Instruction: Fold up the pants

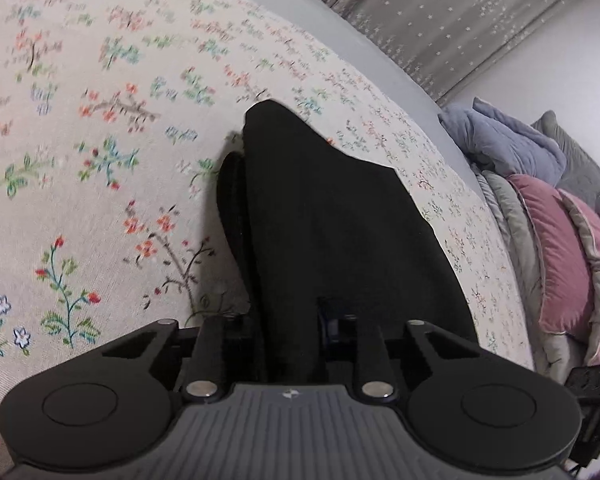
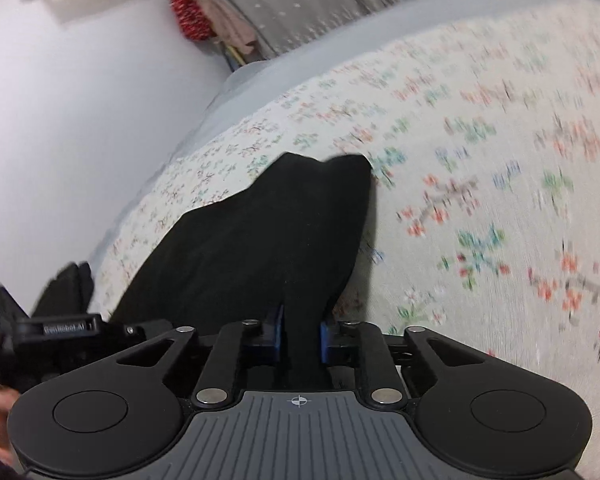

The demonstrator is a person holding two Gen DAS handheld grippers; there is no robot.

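Black pants (image 1: pixel 320 220) lie in a long strip on the floral bedspread (image 1: pixel 100 160), and their near end rises into my left gripper (image 1: pixel 288 332). Its jaws press thick dark cloth; the left finger is hidden behind the fabric. In the right wrist view the same pants (image 2: pixel 252 240) narrow to a bunched edge that runs between the blue pads of my right gripper (image 2: pixel 300 336), which is shut on it. The left gripper (image 2: pixel 40 332) also shows at the left edge of that view, with a hand behind it.
Pink and grey pillows (image 1: pixel 560 248) and a blue-grey quilt (image 1: pixel 508 144) are stacked at the bed's right end. A grey starred curtain (image 1: pixel 440 12) hangs behind the bed. A white wall (image 2: pixel 80 120) and a red knitted item (image 2: pixel 190 12) are on the other side.
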